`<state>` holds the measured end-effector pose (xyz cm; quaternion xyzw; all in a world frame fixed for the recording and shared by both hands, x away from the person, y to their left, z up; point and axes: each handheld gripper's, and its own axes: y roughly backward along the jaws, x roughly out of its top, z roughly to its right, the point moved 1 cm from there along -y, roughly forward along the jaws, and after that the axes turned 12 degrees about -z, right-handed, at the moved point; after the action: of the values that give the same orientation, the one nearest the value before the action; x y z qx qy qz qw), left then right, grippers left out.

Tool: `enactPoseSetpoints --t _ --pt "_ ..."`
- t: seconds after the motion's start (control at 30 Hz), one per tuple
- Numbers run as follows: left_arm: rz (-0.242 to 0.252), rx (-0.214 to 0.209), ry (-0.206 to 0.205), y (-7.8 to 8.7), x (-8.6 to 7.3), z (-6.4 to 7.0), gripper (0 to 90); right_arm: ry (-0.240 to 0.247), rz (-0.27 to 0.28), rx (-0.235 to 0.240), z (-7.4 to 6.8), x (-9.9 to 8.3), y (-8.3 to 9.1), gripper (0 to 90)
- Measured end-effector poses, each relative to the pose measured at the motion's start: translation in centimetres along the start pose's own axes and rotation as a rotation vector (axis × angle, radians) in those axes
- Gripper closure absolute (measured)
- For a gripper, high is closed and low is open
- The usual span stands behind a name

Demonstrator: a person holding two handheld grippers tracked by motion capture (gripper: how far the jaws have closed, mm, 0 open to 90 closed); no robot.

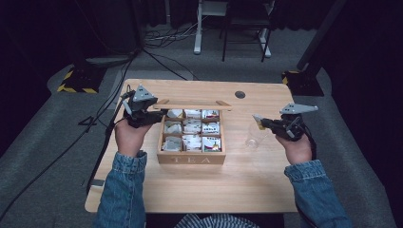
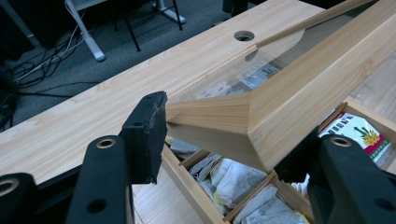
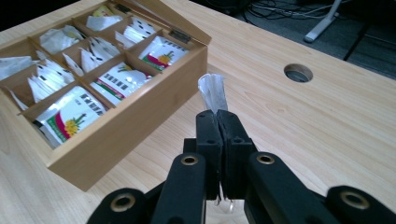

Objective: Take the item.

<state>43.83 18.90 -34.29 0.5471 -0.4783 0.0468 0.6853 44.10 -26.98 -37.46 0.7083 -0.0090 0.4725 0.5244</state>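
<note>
One tea bag (image 3: 212, 91) stands upright, pinched between the pressed-together fingers of the right gripper (image 1: 264, 123), directly above a clear glass (image 1: 252, 138) on the desk (image 1: 237, 185), so the coming move looks like a drop straight down. Well apart to the left, the left gripper (image 1: 159, 114) has its fingers spread around a corner of the tea box lid (image 2: 280, 98), propping it open over the tea box (image 1: 191, 159).

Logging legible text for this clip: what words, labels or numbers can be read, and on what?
"TEA": on the front wall of the wooden box, high view.
Tea packets in the compartments: pictures and dark print, too small and blurred to read.
Packet in the right gripper: no text readable.
</note>
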Motion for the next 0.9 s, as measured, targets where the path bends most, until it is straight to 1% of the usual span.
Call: enactPoseSetpoints --t 0.03,0.07,0.13,0.17,0.23,0.4,0.53,0.63,0.73,0.8,0.9 --pt "0.000 0.001 0.000 0.0 0.0 0.0 44.2 -0.004 -0.004 -0.002 0.2 -0.2 0.0 88.2" --pt "-0.002 0.001 0.000 0.0 0.0 0.0 44.1 -0.020 -0.004 -0.008 0.6 -0.5 -0.1 88.2" --pt "-0.002 0.001 0.000 0.0 0.0 0.0 44.1 -0.025 -0.001 -0.013 0.9 -0.8 -0.2 88.2" --pt "-0.001 0.000 0.000 0.0 0.0 0.0 44.1 -0.025 -0.001 -0.013 0.9 -0.8 -0.2 88.2" --pt "-0.001 0.000 0.001 0.0 0.0 0.0 44.1 -0.052 0.003 -0.010 1.5 -1.2 -0.3 88.2" --pt "-0.001 0.000 0.001 0.0 0.0 0.0 44.1 -0.084 -0.001 -0.010 2.3 -2.1 -0.7 88.2" --pt "-0.002 0.002 -0.001 -0.1 0.0 0.0 44.1 -0.096 0.001 -0.006 2.4 -2.5 -0.8 88.2" --pt "-0.004 0.002 -0.002 -0.1 0.0 0.0 43.9 -0.104 0.014 0.011 2.3 -2.6 -0.8 88.2" --pt "-0.005 0.002 -0.003 -0.1 0.0 0.0 43.9 -0.102 0.018 0.014 2.3 -2.6 -0.9 88.2" --pt "-0.005 0.002 -0.003 -0.1 0.0 0.0 43.9 -0.097 0.031 0.027 2.1 -2.6 -0.9 88.1" --pt "-0.005 0.002 -0.003 -0.1 0.0 0.0 43.8 -0.095 0.033 0.034 1.9 -2.5 -0.9 88.1"
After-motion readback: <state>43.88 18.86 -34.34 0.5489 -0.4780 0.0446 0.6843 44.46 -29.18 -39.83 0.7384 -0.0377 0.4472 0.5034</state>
